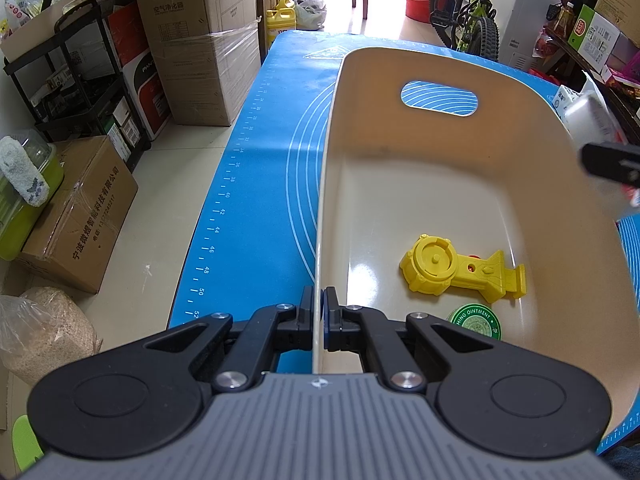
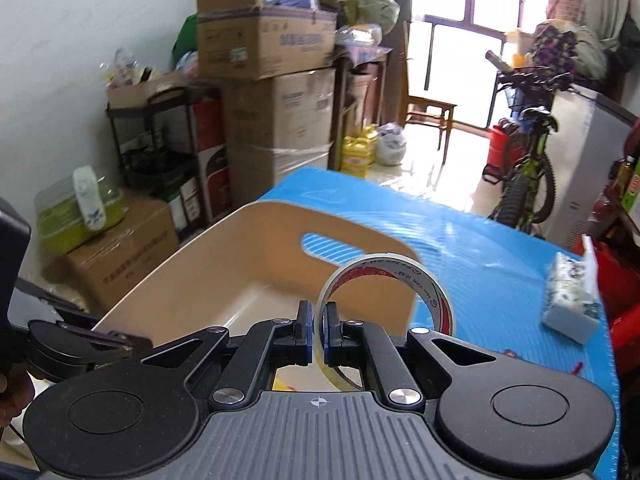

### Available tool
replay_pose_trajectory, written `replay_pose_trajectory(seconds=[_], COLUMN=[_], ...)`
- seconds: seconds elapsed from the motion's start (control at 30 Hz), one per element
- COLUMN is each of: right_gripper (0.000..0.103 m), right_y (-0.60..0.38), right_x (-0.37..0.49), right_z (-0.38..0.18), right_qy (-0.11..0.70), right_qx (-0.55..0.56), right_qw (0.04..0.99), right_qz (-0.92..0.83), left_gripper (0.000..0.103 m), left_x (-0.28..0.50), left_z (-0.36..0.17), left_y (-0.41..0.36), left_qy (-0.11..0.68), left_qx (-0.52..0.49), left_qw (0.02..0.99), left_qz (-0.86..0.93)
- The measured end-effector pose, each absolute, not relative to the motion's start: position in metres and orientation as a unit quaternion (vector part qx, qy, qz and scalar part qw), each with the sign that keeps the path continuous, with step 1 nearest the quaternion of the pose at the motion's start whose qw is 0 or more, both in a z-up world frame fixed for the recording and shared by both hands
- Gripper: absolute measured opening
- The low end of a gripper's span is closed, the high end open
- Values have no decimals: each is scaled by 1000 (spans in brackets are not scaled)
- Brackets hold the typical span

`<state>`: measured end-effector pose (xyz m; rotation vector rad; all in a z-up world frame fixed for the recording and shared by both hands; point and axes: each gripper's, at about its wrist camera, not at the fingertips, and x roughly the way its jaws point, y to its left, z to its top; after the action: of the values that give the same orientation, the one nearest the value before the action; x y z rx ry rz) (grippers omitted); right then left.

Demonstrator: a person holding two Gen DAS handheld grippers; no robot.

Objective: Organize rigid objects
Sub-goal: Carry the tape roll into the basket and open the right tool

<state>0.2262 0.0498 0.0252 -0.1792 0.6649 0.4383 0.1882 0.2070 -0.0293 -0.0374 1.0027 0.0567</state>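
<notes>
My left tongs (image 1: 319, 312) pinch the bin (image 1: 440, 184) wall. My right tongs (image 2: 319, 330), level above the bin, clamp a tape roll (image 2: 390, 292)

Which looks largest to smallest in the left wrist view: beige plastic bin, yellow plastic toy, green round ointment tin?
1. Beige plastic bin
2. Yellow plastic toy
3. Green round ointment tin, though the left gripper partly hides it, so its full size is unsure.

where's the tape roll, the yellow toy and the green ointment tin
tape roll (image 2: 434, 300): right wrist view, on the upper right of its ring
yellow toy (image 1: 434, 266): left wrist view, on its round head
green ointment tin (image 1: 478, 322): left wrist view, on the lid
</notes>
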Motion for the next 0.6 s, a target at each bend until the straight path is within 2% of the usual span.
replay_pose_trajectory(seconds=[0.6], right_gripper=[14], right_y=[93], right_x=[232], right_z=[-22], right_qy=[403], right_qx=[-130], right_qw=[872], right_qz=[246], left_gripper=[5], left_x=[188], left_z=[-29], left_y=[206], left_qy=[481], left_qx=[-17], left_qw=[876], left_qz=[27])
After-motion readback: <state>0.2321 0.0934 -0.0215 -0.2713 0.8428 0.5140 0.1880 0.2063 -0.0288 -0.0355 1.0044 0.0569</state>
